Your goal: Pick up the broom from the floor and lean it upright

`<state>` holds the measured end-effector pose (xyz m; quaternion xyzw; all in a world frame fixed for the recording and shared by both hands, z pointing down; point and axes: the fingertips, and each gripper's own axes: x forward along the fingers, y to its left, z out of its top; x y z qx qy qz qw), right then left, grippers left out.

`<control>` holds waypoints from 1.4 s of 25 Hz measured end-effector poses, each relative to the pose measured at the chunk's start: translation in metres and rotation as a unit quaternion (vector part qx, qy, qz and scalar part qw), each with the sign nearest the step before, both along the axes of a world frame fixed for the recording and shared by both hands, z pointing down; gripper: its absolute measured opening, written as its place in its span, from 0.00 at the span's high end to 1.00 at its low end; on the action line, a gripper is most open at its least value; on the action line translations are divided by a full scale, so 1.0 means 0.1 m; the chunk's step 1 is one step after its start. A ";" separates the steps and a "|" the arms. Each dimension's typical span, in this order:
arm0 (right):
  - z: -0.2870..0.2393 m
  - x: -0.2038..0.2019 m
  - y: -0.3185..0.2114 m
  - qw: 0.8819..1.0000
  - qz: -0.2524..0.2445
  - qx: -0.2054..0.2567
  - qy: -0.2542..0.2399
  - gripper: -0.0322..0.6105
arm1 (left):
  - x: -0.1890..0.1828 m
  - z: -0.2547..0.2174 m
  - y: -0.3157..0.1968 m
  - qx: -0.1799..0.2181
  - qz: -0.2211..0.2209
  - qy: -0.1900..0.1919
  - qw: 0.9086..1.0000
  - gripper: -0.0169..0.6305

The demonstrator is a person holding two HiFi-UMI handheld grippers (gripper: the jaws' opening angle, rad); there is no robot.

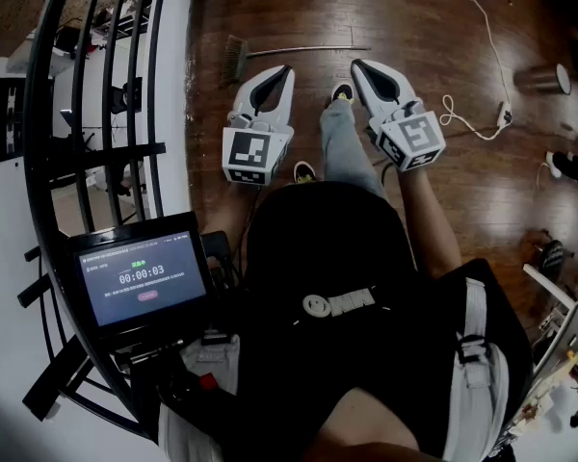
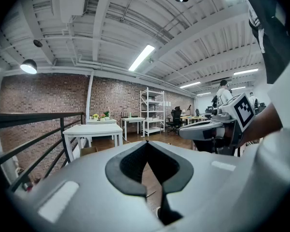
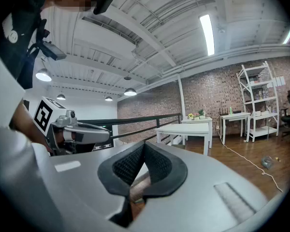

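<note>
The broom [image 1: 241,58] lies flat on the dark wooden floor ahead of me, its brush head to the left and its thin metal handle [image 1: 313,50] running right. My left gripper [image 1: 287,69] hovers just short of the handle, jaws shut and empty. My right gripper [image 1: 358,64] is held beside it, a little right of the handle's end, also shut with nothing in it. In the left gripper view the left gripper [image 2: 146,143] points level into the room, with the right gripper [image 2: 208,129] beside it. The right gripper view shows the right gripper [image 3: 144,144] closed and the left gripper [image 3: 79,132] alongside.
A black curved railing [image 1: 87,114] and a tablet screen [image 1: 143,277] stand at my left. A white cable [image 1: 482,114] and a grey cylinder [image 1: 549,77] lie on the floor to the right. My leg and shoe [image 1: 341,92] are between the grippers. White tables [image 2: 93,129] and shelves [image 2: 152,111] stand far off.
</note>
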<state>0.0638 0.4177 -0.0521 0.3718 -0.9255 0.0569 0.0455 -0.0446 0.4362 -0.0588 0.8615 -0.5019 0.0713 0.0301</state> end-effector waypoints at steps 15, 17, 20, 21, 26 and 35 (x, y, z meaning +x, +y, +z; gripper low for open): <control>0.33 0.36 -2.53 0.998 -0.019 -0.047 -0.027 0.95 | 0.35 0.61 -2.32 -0.081 0.047 -0.069 0.993 0.95; 0.43 0.40 -2.88 0.997 -0.023 -0.063 -0.031 0.95 | 0.41 0.80 -2.62 -0.108 0.065 -0.093 0.988 0.95; 0.83 0.35 -3.49 0.995 -0.027 -0.096 -0.031 0.95 | 0.40 1.46 -3.12 -0.171 0.108 -0.121 0.972 0.95; 0.97 0.32 -3.66 0.994 -0.028 -0.104 -0.030 0.95 | 0.38 1.72 -3.25 -0.195 0.121 -0.127 0.965 0.95; 1.56 0.12 -4.07 0.992 -0.032 -0.123 -0.017 0.95 | 0.27 2.96 -3.56 -0.289 0.207 -0.202 0.913 0.91; 4.32 -0.13 -4.42 0.987 -0.055 -0.153 0.003 0.95 | -0.06 6.52 -3.82 -0.336 0.313 -0.290 0.840 0.79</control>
